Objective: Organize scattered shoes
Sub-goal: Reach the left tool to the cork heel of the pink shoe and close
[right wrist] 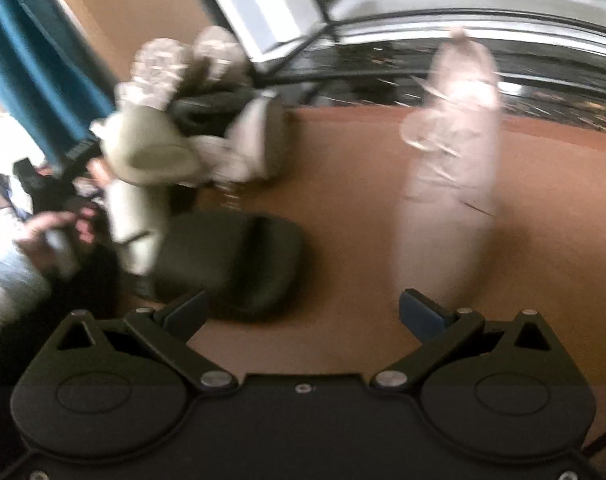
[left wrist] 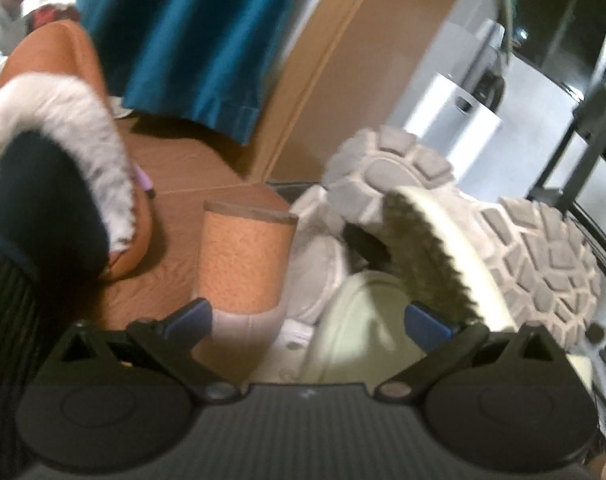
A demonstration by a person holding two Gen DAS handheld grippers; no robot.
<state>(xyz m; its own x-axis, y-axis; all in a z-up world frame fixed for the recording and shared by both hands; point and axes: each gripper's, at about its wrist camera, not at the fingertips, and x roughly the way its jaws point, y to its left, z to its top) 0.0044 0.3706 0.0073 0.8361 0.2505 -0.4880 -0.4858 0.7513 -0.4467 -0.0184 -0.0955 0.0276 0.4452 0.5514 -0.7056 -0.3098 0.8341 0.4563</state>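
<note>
In the left wrist view my left gripper (left wrist: pixel 307 320) stands wide open over a heap of shoes. Between its fingers are the tan block heel of a pinkish shoe (left wrist: pixel 243 256) and a cream clog (left wrist: pixel 359 320). A second cream sole with a serrated edge (left wrist: pixel 443 256) leans by the right finger, against an upturned grey sneaker (left wrist: pixel 503 248). My right gripper (right wrist: pixel 303 312) is open above the brown floor. A black slipper (right wrist: pixel 239 256) lies by its left finger and a pale pink shoe (right wrist: pixel 451 168) stretches away beyond its right finger. This view is blurred.
A fur-lined orange slipper (left wrist: pixel 63 140) with a dark-socked foot in it is at the left. Behind stand a blue curtain (left wrist: pixel 191 40), a cardboard box (left wrist: pixel 343 80) and a white appliance (left wrist: pixel 455 112). A black rack frame (right wrist: pixel 295 52) and dark mat (right wrist: pixel 543 92) border the floor. A hand (right wrist: pixel 51 232) holds the other gripper.
</note>
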